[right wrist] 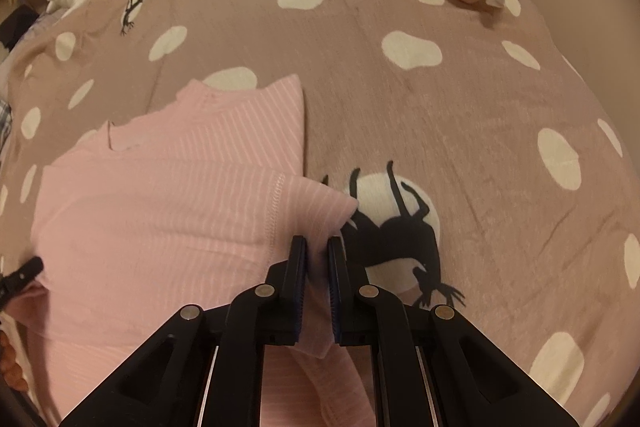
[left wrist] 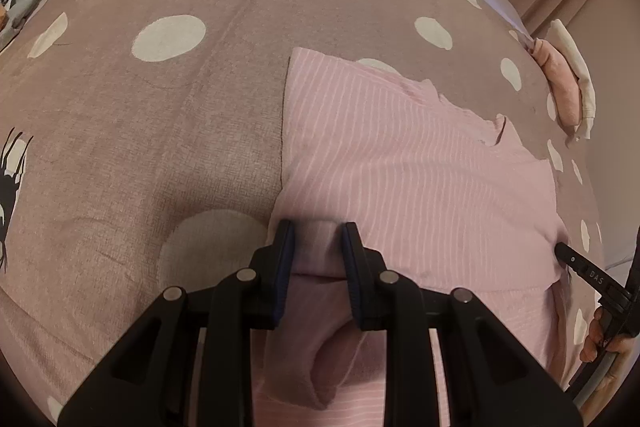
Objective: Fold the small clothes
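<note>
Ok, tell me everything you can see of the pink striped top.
The top is a small pink garment with thin white stripes, soft knit by its look, lying on the dotted bedspread. Its collar points away from the cameras. One side is already folded in, giving a straight edge. The left gripper pinches bunched fabric at its near edge; the right gripper is shut on the sleeve, whose stitched seam shows.
</note>
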